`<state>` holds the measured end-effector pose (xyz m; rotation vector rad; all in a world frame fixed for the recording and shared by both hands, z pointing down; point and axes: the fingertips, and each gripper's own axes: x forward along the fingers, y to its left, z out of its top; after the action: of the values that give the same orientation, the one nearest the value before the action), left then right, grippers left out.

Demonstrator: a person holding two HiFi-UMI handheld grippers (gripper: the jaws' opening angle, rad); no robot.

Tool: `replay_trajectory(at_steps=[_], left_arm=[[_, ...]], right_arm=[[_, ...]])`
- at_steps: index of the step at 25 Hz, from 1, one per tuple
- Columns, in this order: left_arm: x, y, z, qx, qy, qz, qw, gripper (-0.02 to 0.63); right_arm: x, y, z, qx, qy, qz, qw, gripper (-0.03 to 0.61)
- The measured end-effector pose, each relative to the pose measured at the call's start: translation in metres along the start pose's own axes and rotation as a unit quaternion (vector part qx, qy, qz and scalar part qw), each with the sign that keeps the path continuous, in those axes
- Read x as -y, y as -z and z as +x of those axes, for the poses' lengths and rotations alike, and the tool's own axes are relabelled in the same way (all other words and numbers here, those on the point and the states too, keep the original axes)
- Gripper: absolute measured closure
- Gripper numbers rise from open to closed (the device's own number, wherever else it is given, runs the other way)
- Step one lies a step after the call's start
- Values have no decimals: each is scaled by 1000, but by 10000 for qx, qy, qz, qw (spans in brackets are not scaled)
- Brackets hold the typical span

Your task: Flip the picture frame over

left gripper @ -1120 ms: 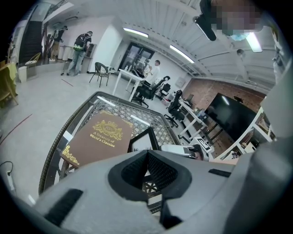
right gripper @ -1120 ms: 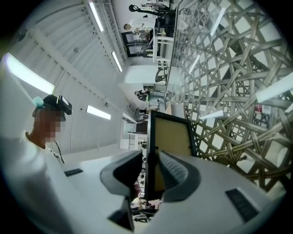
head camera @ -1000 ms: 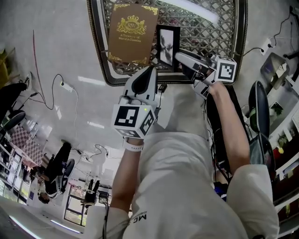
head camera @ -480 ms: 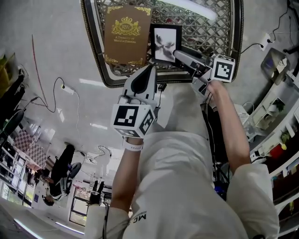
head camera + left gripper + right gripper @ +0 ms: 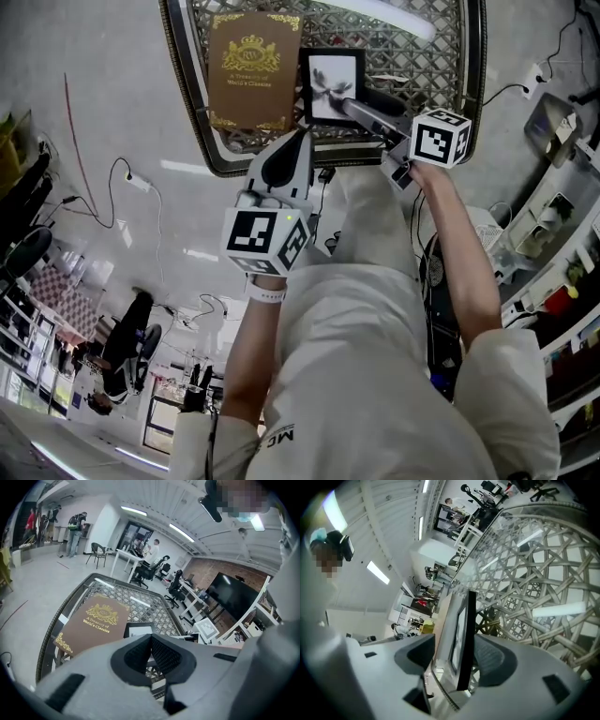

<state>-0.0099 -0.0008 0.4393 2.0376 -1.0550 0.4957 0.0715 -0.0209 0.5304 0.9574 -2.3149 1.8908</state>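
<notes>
Far left, off the table, a white cable [image 5: 141, 178] runs across the floor. The table [image 5: 193, 103] has a dark woven rim and a lattice top. On its left part lies a brown book [image 5: 253, 70] with gold print, cover up, long side running near to far.

The left gripper [image 5: 302, 139] hangs over the near rim, just near of the book's right corner. Its jaws are pressed together with nothing in them, and it points at the gap between book and frame.

The picture frame [image 5: 332, 84] sits just right of the book, not touching it as far as I can see. Black border, grey picture side facing up, long axis near to far. Can't tell if it's fully flat on the lattice.

The right gripper [image 5: 349, 106] comes in from the near right, tips at the frame's near-right corner. Its jaws have just been opening and now stand wide. The frame's edge [image 5: 461, 634] stands between them, with a clear gap to the left pad [image 5: 417, 653]. So it's not clamped.
</notes>
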Motion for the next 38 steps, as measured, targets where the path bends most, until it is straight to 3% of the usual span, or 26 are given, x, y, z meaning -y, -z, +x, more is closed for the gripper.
replay_trajectory(at_steps=[9,18,30,35,38], left_arm=[[2,0,1,-11,44,58,10000,589],[2,1,2,-15,87,129,9999,589],[24,-32,-4,231,226,522,9981,589],[36,-47,-14,370,202,667,9969,589],[47,-52,-26,403,226,769,9960,589]], right_arm=[[18,3,-5,-145,945,-542,9939,337],[31,6,-10,-491,2036,-1497,9663,334],[4,2,-31,-491,2342,-2104,9479,337],[-21,-5,-49,-385,2407,-2421,9391,420],[-41,-6,-59,-385,2412,-2588,9346,434]])
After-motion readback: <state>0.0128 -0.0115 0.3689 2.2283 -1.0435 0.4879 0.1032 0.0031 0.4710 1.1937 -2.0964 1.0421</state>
